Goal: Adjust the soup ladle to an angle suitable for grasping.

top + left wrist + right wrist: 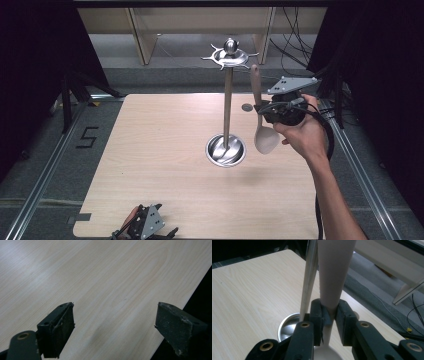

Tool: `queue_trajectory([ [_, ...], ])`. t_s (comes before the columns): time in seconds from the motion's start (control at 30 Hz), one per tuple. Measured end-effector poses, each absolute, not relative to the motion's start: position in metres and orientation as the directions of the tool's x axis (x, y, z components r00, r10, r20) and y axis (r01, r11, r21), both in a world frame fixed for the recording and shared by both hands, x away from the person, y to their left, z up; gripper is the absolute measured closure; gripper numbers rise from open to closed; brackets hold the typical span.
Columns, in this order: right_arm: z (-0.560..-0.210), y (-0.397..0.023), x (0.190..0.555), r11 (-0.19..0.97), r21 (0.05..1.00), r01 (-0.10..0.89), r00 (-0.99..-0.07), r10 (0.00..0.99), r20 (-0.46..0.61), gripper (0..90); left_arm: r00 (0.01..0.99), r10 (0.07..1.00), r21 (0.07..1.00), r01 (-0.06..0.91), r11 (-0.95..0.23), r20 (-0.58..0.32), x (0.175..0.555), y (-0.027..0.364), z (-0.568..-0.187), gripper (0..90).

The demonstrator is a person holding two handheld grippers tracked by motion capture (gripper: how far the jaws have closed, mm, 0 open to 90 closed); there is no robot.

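Wooden table, metal stand mid-table. Your right gripper is clamped on the spoon handle, long axis upright, bowl down, just right of the stand's hook crown. Your left gripper rests wide apart, holding nothing, at the near edge.

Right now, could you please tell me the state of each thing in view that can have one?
Spoon: held upright, bowl down, off the table.
Right hand-held gripper: shut on the spoon's handle.
Left hand-held gripper: open, nothing between its jaws.
Utensil stand: upright, hooks bare.
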State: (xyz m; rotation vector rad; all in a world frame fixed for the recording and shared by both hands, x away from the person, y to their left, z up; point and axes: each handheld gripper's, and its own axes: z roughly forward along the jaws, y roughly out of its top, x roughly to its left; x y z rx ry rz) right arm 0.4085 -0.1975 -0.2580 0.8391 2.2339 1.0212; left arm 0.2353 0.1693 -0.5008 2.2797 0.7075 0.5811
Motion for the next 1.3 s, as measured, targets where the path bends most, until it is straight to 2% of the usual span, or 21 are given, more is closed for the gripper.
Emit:
queue_trajectory([
  [0.43,-0.258,-0.194,0.415,0.531,0.779,0.334,-0.659,0.722,-0.21,76.8,0.758,0.621,0.71,0.323,-0.626,0.202,0.235,0.17,-0.5,14.8],
  [0.5,-0.258,-0.193,0.415,0.525,0.776,0.35,-0.671,0.718,-0.184,76.8,0.758,0.62,0.708,0.323,-0.628,0.205,0.235,0.17,-0.5,14.8],
  [0.63,-0.258,-0.193,0.418,0.538,0.777,0.328,-0.674,0.709,-0.207,76.8,0.756,0.623,0.712,0.324,-0.623,0.2,0.235,0.169,-0.5,14.8],
  [0.7,-0.258,-0.192,0.418,0.53,0.768,0.359,-0.675,0.716,-0.178,76.8,0.758,0.62,0.71,0.322,-0.626,0.203,0.235,0.17,-0.5,14.8],
  [1.3,-0.262,-0.186,0.425,0.524,0.772,0.361,-0.686,0.71,-0.161,76.8,0.757,0.621,0.709,0.323,-0.626,0.204,0.235,0.169,-0.5,14.8],
])
